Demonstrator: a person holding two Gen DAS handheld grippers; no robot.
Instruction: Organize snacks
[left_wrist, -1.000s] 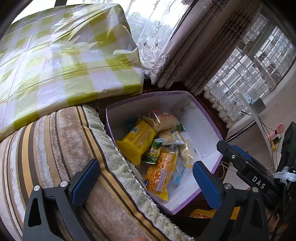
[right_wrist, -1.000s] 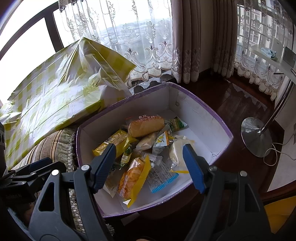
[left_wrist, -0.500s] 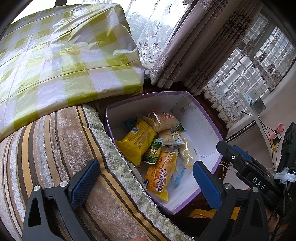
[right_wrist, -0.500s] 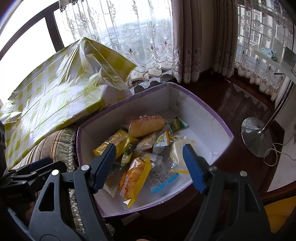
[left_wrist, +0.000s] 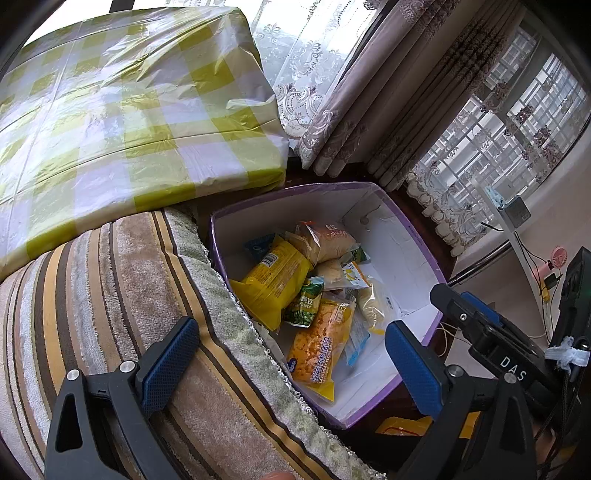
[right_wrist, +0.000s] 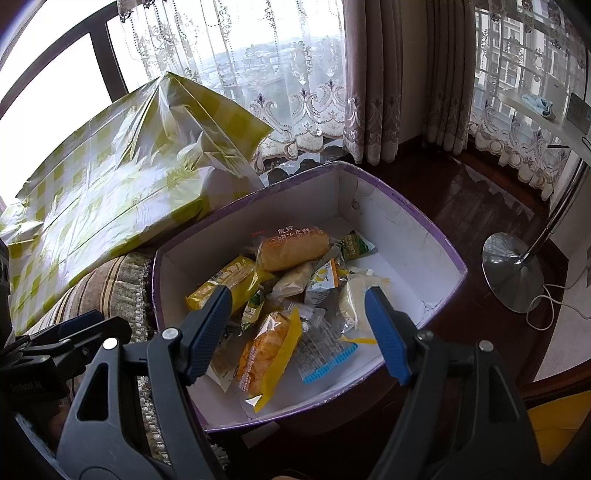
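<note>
I can't see the near corner of the purple-rimmed box (right_wrist: 436, 236); my right gripper (right_wrist: 299, 328) covers it. The blue packet (left_wrist: 258, 245) lies mostly buried under the yellow bag (left_wrist: 275, 280). The small print on the wrappers is unreadable to me.

No change can be made out between the earlier pictures and now. The left claw (left_wrist: 291, 352) and the right claw (right_wrist: 299, 326) are found in the same places over the purple-rimmed box (right_wrist: 436, 225), spread as wide as before, and the snack packets (right_wrist: 266, 354) inside that box are seen where they lay.
</note>
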